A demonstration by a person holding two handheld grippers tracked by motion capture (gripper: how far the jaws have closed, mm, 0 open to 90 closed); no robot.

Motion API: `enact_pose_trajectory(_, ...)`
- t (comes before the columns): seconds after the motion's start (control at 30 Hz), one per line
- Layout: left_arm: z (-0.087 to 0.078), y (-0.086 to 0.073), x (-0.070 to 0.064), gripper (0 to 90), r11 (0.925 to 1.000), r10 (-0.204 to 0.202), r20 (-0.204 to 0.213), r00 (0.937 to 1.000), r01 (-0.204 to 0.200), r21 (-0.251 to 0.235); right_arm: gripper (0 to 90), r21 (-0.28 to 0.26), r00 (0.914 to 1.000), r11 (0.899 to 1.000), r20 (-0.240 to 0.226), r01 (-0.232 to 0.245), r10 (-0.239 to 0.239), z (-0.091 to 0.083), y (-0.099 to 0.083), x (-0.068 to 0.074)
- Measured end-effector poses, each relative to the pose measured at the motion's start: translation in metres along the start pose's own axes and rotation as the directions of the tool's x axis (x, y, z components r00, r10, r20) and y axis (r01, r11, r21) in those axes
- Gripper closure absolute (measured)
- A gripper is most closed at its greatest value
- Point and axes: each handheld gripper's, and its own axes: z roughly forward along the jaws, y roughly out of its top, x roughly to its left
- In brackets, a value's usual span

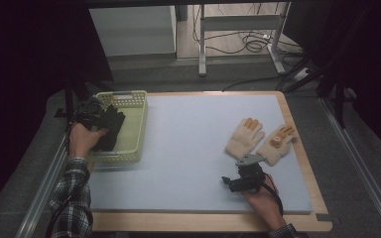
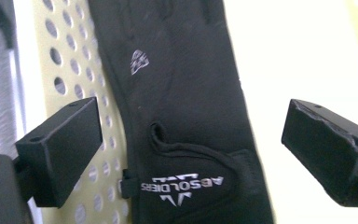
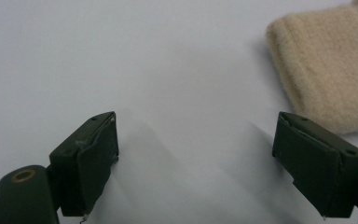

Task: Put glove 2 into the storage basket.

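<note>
A black glove [image 1: 111,128] hangs over the left wall of a pale yellow perforated basket [image 1: 131,144] at the table's left. My left gripper [image 1: 93,115] hovers just over it, open; in the left gripper view the black glove [image 2: 186,107] with white lettering lies between the wide-apart jaws, against the basket wall [image 2: 70,70]. Two cream knit gloves with orange fingertips [image 1: 245,136] [image 1: 277,143] lie at the right. My right gripper [image 1: 244,178] stands open just in front of them. One cream glove cuff [image 3: 331,70] shows up right of the jaws in the right gripper view.
A light blue mat [image 1: 193,148] covers the wooden table [image 1: 203,222]. Metal rails run along both sides. A white cabinet [image 1: 134,29] and desk legs with cables [image 1: 238,39] stand behind the table.
</note>
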Motion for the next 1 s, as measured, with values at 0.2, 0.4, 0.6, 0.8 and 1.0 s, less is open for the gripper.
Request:
enact_pose_trajectory(0.2,-0.012,-0.004,-0.005,4.7,0.9964,0.025,0.064,0.9977,-0.019,-0.082,14.0,0.000,1.0000,1.000,0.000,0.000,0.000,0.000,0.000,0.000)
enact_pose_trajectory(0.4,-0.016,-0.010,-0.012,3.3,0.9895,0.057,0.112,0.9921,-0.041,-0.138,14.0,0.000,1.0000,1.000,0.000,0.000,0.000,0.000,0.000,0.000)
enact_pose_trajectory(0.6,-0.023,-0.015,-0.022,2.1,0.9761,0.108,0.151,0.9826,-0.076,-0.204,14.0,0.000,1.0000,1.000,0.000,0.000,0.000,0.000,0.000,0.000)
enact_pose_trajectory(0.8,-0.033,-0.018,-0.041,0.2,0.9529,0.196,0.142,0.9703,-0.154,-0.261,13.9,0.001,1.0000,1.000,0.001,0.000,0.000,0.000,0.000,0.000)
enact_pose_trajectory(1.0,-0.040,-0.021,-0.061,0.1,0.9318,0.251,0.165,0.9539,-0.192,-0.308,14.0,0.003,1.0000,1.000,0.001,0.000,0.000,0.000,0.000,0.000)
